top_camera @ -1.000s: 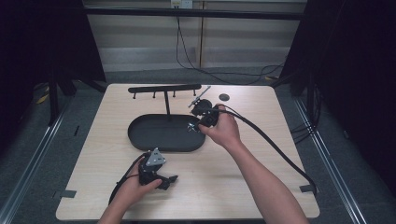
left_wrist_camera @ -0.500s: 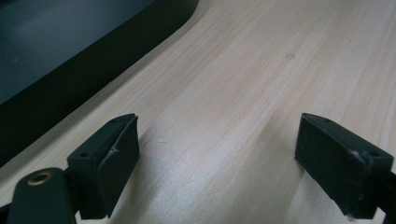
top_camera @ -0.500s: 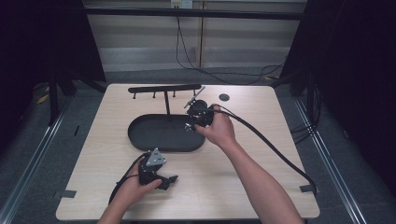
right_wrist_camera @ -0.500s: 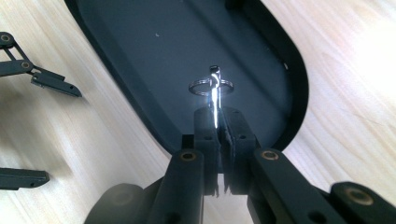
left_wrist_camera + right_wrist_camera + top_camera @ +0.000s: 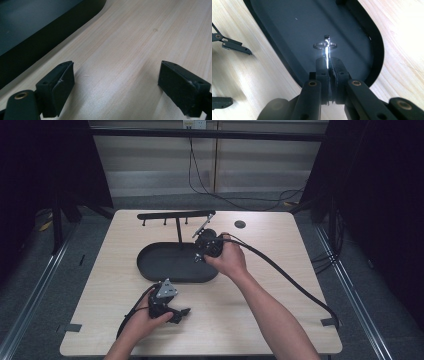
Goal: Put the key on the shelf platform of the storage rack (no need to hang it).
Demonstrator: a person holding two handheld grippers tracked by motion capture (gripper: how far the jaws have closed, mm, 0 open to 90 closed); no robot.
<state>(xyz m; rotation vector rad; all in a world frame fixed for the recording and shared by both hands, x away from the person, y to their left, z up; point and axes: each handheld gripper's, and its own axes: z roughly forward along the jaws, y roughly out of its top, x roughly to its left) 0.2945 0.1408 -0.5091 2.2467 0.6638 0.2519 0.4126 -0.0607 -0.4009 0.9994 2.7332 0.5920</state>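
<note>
Right now the right gripper (image 5: 328,65) has its jaws pressed together on a thin shiny metal piece, looks like a key (image 5: 326,53). Its shank runs up from between the pads and sticks out past the tips. A small key ring (image 5: 325,45) sits at the key's far end, lying roughly level, clear of the jaws. Key and ring hang over the floor of the black oval tray (image 5: 372,47); can't tell whether the ring touches the tray bottom.

High view: right gripper (image 5: 204,251) sits over the right end of the tray (image 5: 150,270), held by the right hand (image 5: 229,261), cable trailing off toward the desk's right edge. Key itself is too small to make out from up there. Just behind the tray stands a black hook rack (image 5: 175,215), a bar on a post with short pegs under it. A small dark round spot (image 5: 240,224) sits on the desk (image 5: 300,250) near the back right, well apart from the tray.

Left gripper (image 5: 172,312) rests low on the desk near the front edge, in front of the tray, left hand (image 5: 150,317) around it. Left gripper view: jaws (image 5: 117,87) spread wide, bare wood between them, nothing gripped. Tray wall (image 5: 50,32) is at upper left, near the jaws but not touching.
</note>
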